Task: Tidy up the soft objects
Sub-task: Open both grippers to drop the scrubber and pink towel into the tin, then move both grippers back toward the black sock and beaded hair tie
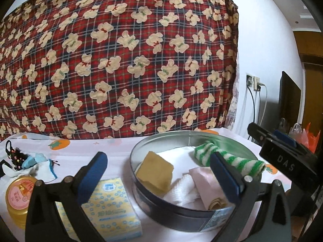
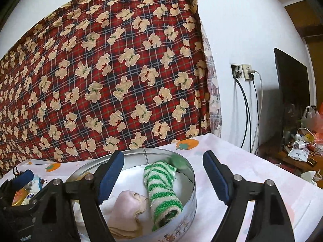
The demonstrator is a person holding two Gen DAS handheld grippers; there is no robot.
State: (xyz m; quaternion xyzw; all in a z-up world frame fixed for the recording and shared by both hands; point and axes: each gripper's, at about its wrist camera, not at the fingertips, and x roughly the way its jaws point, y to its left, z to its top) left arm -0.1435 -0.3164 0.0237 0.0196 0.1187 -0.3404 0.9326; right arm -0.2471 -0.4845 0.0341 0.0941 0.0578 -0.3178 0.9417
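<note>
A: Where is the striped sock (image 2: 161, 189)?

B: It lies inside the round tin (image 1: 141, 195), at about 2 o'clock from its middle, beside the pink cloth (image 2: 129, 203) and the tan sponge (image 1: 155, 173). Your left tongs (image 1: 159, 179) and right tongs (image 2: 163, 181) are both spread wide and hold nothing.

A: How will it handle?

B: It is light and fluffy, so it will squash and sag. Take it at the middle of the roll. The small pile of cloth (image 1: 38, 163) at 9 o'clock on the desk (image 1: 113, 147) is perhaps also soft things; I cannot tell clearly.
</note>
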